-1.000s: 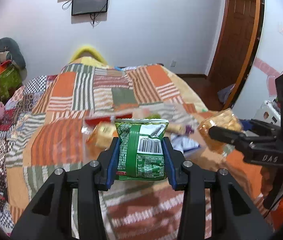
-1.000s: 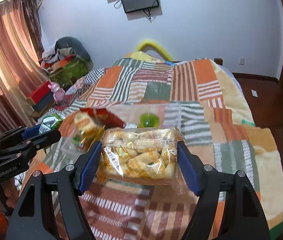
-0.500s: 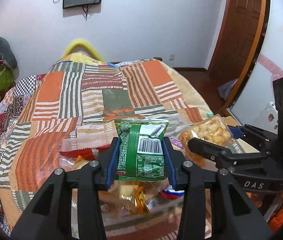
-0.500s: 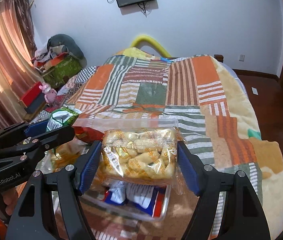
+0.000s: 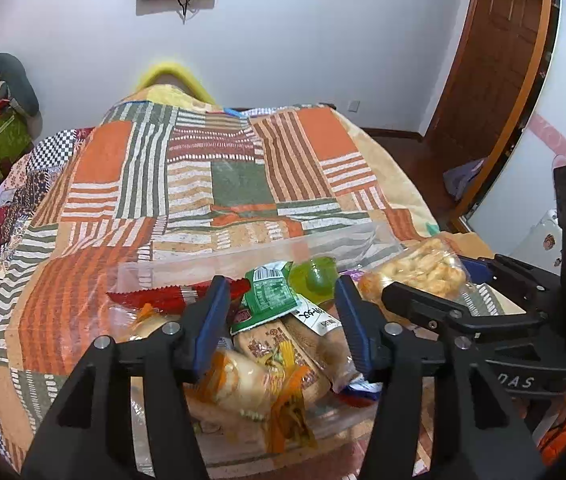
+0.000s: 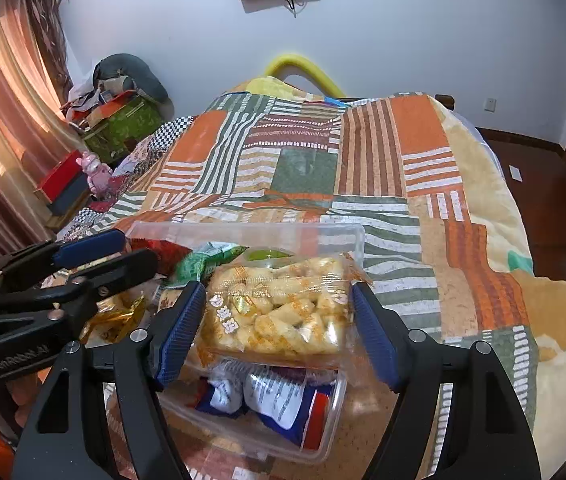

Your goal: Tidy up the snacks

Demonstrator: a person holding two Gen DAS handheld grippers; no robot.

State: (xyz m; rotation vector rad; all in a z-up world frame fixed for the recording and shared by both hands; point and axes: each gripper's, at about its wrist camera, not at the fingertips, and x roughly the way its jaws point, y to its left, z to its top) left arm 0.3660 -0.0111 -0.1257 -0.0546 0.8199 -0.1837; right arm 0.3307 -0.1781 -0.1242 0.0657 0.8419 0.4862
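Observation:
A clear plastic bin (image 5: pixel 267 250) (image 6: pixel 357 238) full of snack packs sits on the quilted bed. My left gripper (image 5: pixel 283 312) hovers over it with its jaws opening; the green snack packet (image 5: pixel 273 294) (image 6: pixel 199 264) lies loose on the pile between the blue pads, which do not press on it. My right gripper (image 6: pixel 279 316) is shut on a clear bag of yellow puffed snacks (image 6: pixel 279 312) (image 5: pixel 423 268), held just above the bin's right half. Below it lie blue-and-white packets (image 6: pixel 271 396). A green jelly cup (image 5: pixel 315 280) and a red packet (image 5: pixel 159 296) rest in the bin.
The patchwork quilt (image 6: pixel 363 168) stretches behind and to the right of the bin. A yellow hoop (image 6: pixel 303 68) stands at the bed's head. Boxes and a pink toy (image 6: pixel 97 172) crowd the left side near the curtain. A wooden door (image 5: pixel 491 60) is at right.
Both grippers came forward and down over the bin. The left gripper's jaws spread apart and the green packet dropped from them onto the pile. The right gripper keeps its bag.

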